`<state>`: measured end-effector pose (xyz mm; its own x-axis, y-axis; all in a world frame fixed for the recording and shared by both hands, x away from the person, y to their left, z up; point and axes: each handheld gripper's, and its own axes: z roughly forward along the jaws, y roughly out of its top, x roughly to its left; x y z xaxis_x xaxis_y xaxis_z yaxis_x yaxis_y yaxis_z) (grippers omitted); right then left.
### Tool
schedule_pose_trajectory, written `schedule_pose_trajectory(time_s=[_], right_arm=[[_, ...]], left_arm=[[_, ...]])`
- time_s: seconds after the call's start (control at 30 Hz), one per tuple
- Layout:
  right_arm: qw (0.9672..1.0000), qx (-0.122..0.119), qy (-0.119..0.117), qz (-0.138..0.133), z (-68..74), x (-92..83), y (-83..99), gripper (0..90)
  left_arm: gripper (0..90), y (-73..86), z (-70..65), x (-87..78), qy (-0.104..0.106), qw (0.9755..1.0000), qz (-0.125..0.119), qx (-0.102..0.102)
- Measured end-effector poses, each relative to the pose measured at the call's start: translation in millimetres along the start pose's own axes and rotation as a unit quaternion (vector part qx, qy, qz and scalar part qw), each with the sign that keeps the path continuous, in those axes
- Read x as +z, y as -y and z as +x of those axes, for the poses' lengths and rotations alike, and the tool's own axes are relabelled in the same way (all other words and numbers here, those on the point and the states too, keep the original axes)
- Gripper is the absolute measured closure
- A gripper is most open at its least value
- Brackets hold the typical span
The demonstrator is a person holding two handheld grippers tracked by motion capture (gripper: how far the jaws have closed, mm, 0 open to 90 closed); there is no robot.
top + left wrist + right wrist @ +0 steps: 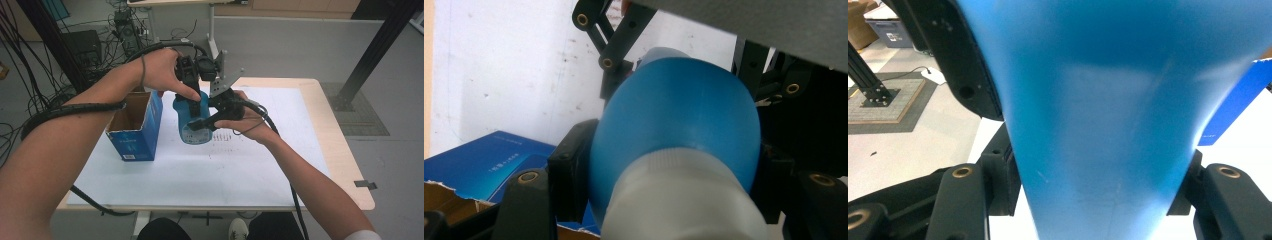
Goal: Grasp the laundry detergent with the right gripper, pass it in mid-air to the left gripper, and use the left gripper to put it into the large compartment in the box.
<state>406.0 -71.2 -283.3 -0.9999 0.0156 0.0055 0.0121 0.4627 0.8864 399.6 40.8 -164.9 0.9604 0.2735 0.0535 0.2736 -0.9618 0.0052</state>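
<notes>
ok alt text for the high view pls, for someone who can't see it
Two hands hold a blue bottle just above a white-covered table, the left gripper clamped near its top and the right gripper clamped across its body. An open blue cardboard box stands on the table just left of the bottle.

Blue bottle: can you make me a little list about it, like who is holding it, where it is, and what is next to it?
thing: blue bottle with a white cap
where: in the air above the white table
left gripper: fingers shut on the bottle near the cap end
right gripper: fingers shut on the bottle body
next to it: open blue box, standing on the table to the left in the high view
in the box: cannot tell
</notes>
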Motion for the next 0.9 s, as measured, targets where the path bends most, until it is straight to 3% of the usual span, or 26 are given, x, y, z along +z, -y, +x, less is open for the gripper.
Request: schedule_pose_trajectory(time_s=[0.2, 0.4, 0.43, 0.53, 0.57, 0.6, 0.67, 0.7, 0.8, 0.83, 0.87, 0.9], right_arm=[[1.0, -0.001, 0.0, 0.001, 1.1, 0.2, 0.5, 39.2], [0.9999, -0.009, 0.01, 0.007, 2.4, 2.4, 4.3, 32.5], [0.9998, -0.005, 0.016, 0.01, 3.3, 1.6, 6.3, 25.7], [0.9998, -0.003, 0.013, 0.016, 3.8, -0.5, 8.6, 25.5], [0.9993, -0.002, 0.01, 0.035, 4.6, -3.9, 11.7, 24.0], [0.9993, -0.002, 0.01, 0.035, 4.6, -3.9, 11.7, 24.0], [0.9986, 0.009, 0.008, 0.051, 4.8, -8.4, 15.3, 19.3], [0.997, 0.033, 0.014, 0.069, 4.2, -15.0, 19.4, 13.6], [0.995, 0.043, 0.022, 0.088, 3.8, -20.8, 23.2, 10.5], [0.9926, 0.067, 0.026, 0.098, 2.3, -28.4, 28.0, 7.2], [0.9908, 0.076, 0.035, 0.107, 1.9, -33.8, 30.3, 6.0], [0.9891, 0.083, 0.044, 0.114, 1.5, -38.6, 32.1, 5.6]], left_arm=[[35.1, -0.1, -0.8, 0.4, 0.001, 1.0, 0.0, -0.001], [35.0, 0.6, -1.4, -2.0, 0.004, 1.0, -0.005, -0.005], [35.0, 1.0, -1.2, -2.4, 0.003, 1.0, -0.004, -0.006], [35.0, 4.1, 0.9, -4.0, 0.0, 0.9999, -0.002, -0.015], [35.0, 6.5, 2.9, -4.9, -0.003, 0.9997, -0.001, -0.022], [35.0, 6.5, 2.9, -4.9, -0.003, 0.9997, -0.001, -0.022], [35.0, 9.2, 5.6, -6.0, -0.004, 0.9995, 0.001, -0.031], [35.0, 11.5, 8.2, -7.6, -0.007, 0.999, 0.003, -0.043], [35.0, 13.2, 10.6, -9.7, -0.011, 0.9982, 0.001, -0.059], [35.0, 14.8, 13.1, -12.7, -0.014, 0.9972, 0.0, -0.074], [35.0, 14.8, 13.1, -12.7, -0.014, 0.9972, 0.0, -0.074], [35.0, 16.3, 14.8, -17.0, -0.016, 0.9958, 0.0, -0.09]])
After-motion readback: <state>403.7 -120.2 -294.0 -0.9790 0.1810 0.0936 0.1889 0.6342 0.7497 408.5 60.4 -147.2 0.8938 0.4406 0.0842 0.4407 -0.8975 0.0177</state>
